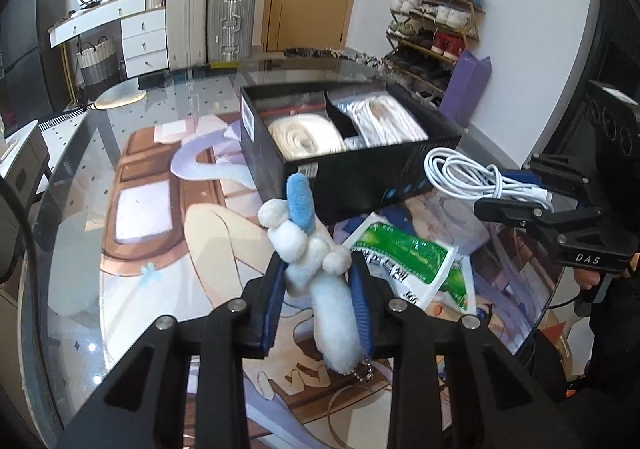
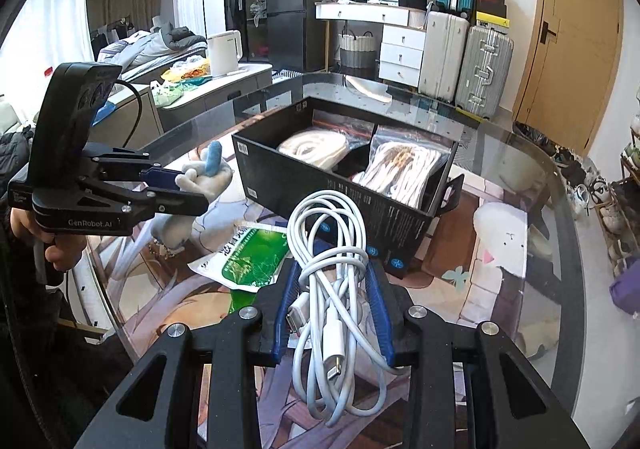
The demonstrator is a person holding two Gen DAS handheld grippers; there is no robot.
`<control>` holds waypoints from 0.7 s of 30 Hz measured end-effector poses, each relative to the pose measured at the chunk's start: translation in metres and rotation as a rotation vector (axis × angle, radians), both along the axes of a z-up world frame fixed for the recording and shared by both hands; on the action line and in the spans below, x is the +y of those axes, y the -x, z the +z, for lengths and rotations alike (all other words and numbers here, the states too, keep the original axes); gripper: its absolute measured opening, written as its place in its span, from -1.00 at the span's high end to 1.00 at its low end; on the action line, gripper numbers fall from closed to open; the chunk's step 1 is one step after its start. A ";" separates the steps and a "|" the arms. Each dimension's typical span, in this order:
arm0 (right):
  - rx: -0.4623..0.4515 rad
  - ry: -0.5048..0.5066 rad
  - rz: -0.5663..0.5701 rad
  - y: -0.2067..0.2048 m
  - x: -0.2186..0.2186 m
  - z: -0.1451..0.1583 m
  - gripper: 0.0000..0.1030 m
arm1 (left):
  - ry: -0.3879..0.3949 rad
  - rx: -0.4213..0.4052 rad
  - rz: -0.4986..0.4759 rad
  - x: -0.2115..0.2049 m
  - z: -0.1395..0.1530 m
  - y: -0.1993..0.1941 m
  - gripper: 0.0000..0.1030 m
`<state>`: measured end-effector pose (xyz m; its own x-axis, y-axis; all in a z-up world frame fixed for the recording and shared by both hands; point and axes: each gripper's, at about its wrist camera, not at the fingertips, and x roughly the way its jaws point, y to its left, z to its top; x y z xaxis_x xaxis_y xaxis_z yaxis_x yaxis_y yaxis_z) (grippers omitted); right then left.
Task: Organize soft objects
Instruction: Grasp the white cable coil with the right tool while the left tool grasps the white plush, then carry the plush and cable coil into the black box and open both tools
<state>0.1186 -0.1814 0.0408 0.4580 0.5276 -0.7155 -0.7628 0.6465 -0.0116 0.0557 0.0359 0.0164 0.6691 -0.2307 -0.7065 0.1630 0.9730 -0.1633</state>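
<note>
In the right wrist view, the right gripper clamps a coiled white cable before the black box, while the left gripper holds a plush toy above the glass table.

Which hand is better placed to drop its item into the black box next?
Probably right: its tool holds the white cable bundle closer to the black box. The left tool grips the plush toy farther back.
</note>
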 end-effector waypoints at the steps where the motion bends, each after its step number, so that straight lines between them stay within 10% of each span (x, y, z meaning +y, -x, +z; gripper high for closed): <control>1: -0.003 -0.011 0.002 0.001 -0.002 0.003 0.33 | 0.006 -0.012 0.002 0.001 0.003 0.001 0.43; 21: -0.030 -0.097 -0.029 -0.005 -0.011 0.029 0.33 | 0.054 -0.116 0.003 0.002 0.045 -0.005 0.42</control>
<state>0.1237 -0.1923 0.0696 0.4948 0.5800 -0.6472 -0.7438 0.6678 0.0299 0.0602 0.0381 0.0609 0.7466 -0.2641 -0.6105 0.1806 0.9638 -0.1960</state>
